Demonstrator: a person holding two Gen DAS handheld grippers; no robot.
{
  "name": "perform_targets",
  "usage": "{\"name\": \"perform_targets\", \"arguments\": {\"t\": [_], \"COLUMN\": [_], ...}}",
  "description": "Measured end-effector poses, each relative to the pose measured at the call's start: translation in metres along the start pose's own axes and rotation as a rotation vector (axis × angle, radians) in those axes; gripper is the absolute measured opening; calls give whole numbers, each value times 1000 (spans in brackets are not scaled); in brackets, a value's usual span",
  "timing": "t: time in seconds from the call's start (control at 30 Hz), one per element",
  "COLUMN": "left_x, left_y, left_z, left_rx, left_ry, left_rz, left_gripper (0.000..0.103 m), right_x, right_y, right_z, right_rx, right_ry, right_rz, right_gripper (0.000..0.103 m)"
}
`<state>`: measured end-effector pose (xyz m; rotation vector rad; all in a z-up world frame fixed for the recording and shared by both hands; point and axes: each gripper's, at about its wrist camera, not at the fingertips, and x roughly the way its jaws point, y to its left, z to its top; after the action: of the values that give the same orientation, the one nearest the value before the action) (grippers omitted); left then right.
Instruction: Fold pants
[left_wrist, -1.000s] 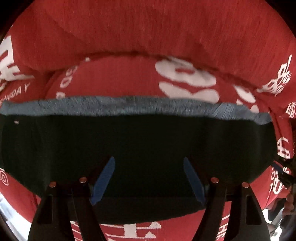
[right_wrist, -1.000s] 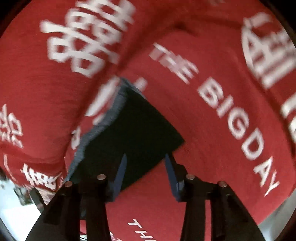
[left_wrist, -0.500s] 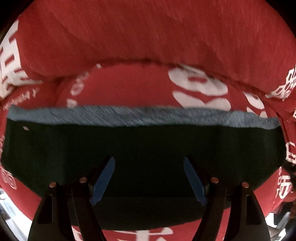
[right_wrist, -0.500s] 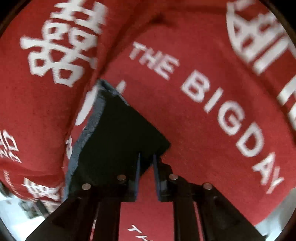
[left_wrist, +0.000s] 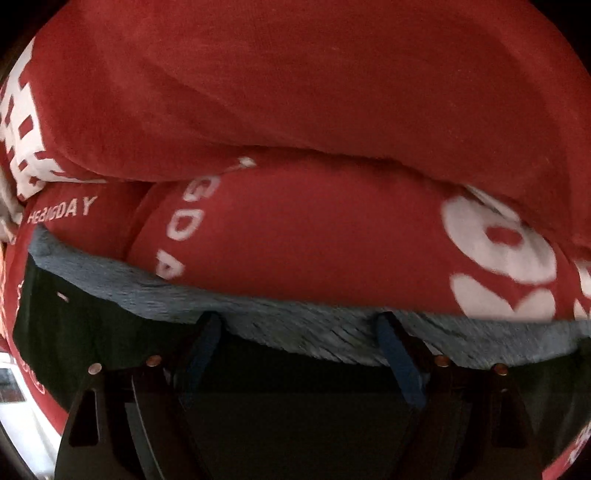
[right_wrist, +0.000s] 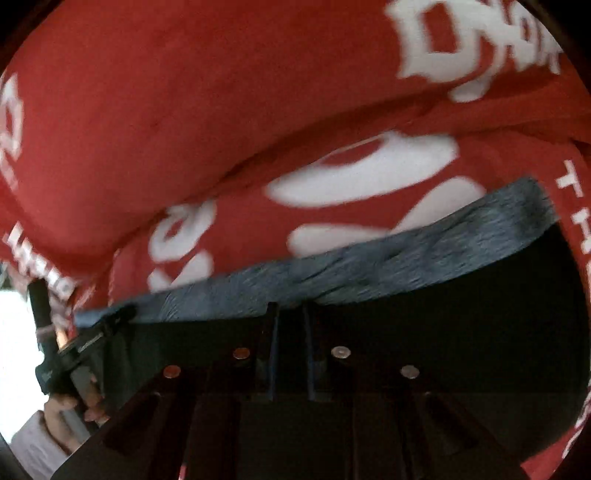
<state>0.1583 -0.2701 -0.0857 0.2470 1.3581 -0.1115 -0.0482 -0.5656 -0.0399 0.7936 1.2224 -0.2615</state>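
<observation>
The dark pants with a fuzzy blue-grey lining edge lie folded on a red bedspread. My left gripper is open, its blue-padded fingers spread over the dark cloth with tips at the lining edge. In the right wrist view the pants fill the lower half. My right gripper is nearly closed, a narrow gap between the jaws, tips at the lining edge; whether cloth is pinched is unclear.
The red bedspread with white lettering bulges behind the pants in both views. At the left of the right wrist view a hand holds the other gripper's black handle. A white surface shows at the far lower left.
The right gripper closed from open to nearly shut and swung round to face the lining edge. The left gripper moved forward, so the lining edge now sits at its fingertips.
</observation>
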Motion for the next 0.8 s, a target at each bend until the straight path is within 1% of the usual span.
{"name": "perform_targets", "arguments": {"t": [0.03,0.1,0.13,0.17,0.23,0.3,0.33,0.4,0.43,0.5,0.57,0.63,0.7,0.73,0.77,0.8], "left_x": [-2,-11,-15,-22,-33,-41,-44,-47,-49,-49,-41,-29,-17,-8,1,10], "left_y": [8,23,30,39,57,76,86,110,118,146,173,205,233,250,266,277], "left_z": [4,6,6,4,-4,-15,-21,-33,-40,-50,-51,-55,-59,-62,-66,-70], "left_rx": [-18,-38,-41,-37,-12,14,20,22,22,22,24,6,-25,-54,-80,-91], "left_ry": [2,-6,-9,-15,-22,-24,-22,-18,-18,-23,-32,-26,-6,18,46,68], "left_rz": [19,17,16,19,35,64,74,90,97,144,191,220,230,221,193,164], "left_gripper": [87,87,87,87,87,87,87,87,87,87,87,87,87,87,87,87], "right_x": [-3,-14,-21,-26,-37,-46,-48,-48,-43,-31,-10,14,45,57,72,80], "right_y": [-1,-3,-3,-5,-11,-11,-6,7,21,48,83,112,144,154,166,172], "right_z": [1,-1,-4,-7,-20,-41,-54,-75,-90,-113,-139,-163,-185,-193,-203,-207], "right_rx": [14,19,27,42,78,124,142,149,146,130,113,113,143,161,183,191], "right_ry": [3,-3,-3,-1,7,37,59,98,132,179,226,273,320,333,344,346], "right_rz": [2,-24,-34,-17,55,178,243,324,365,418,465,505,567,594,625,634], "right_gripper": [10,16,17,19,22,22,23,25,28,43,48,48,48,48,48,48]}}
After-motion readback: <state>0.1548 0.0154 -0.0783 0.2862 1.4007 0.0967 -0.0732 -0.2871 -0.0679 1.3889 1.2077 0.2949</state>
